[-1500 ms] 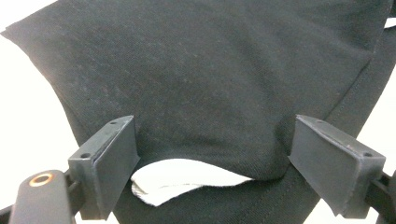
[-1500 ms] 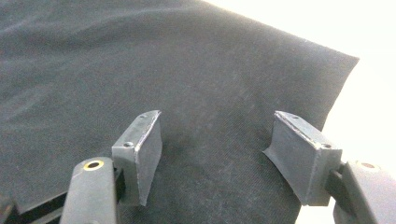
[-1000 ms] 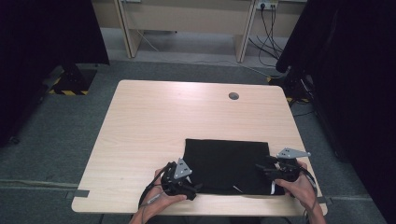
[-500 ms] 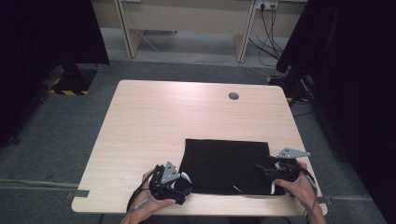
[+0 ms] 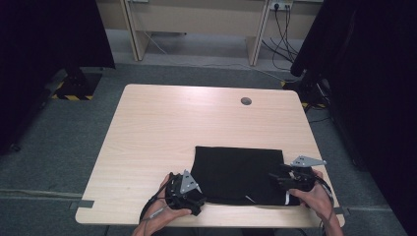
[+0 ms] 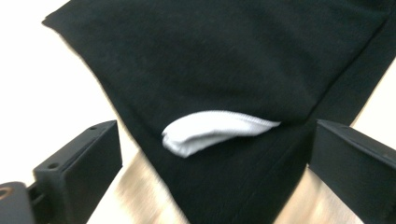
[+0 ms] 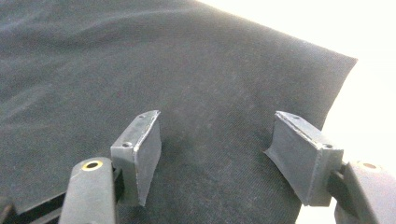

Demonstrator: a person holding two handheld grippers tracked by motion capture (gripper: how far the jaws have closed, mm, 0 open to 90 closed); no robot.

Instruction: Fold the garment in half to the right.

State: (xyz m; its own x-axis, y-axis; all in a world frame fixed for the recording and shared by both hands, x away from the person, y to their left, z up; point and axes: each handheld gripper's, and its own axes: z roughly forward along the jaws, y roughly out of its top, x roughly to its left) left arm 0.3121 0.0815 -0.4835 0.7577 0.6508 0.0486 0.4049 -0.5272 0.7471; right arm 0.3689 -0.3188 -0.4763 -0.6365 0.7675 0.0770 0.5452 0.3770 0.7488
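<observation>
1. Near the front edge of the tabletop [image 5: 162,128], toward the right corner, lies a folded black cloth [image 5: 239,173], flat, a roughly rectangular shape.
2. Left gripper [image 5: 189,195] sits at the cloth's front-left corner, held in the person's left hand [image 5: 164,216] that comes in from the bottom of the high view.
3. Its own view shows both jaws spread wide with a corner of the cloth [image 6: 243,79] between them; neither pad presses on the fabric, so it's not gripping anything.
4. A small white tag [image 6: 212,130] pokes out from under a fold of the cloth right between those jaws.
5. Right gripper [image 5: 285,179] is over the cloth's right edge, close to the front-right corner of the tabletop, with the right hand [image 5: 314,199] behind it.
6. In the right gripper view the jaws stand apart over the cloth [image 7: 187,84], nothing pinched between them; whether the tips touch the fabric I can't tell.
7. Round grommet hole [image 5: 246,101] sits near the back edge, well apart from the cloth.
</observation>
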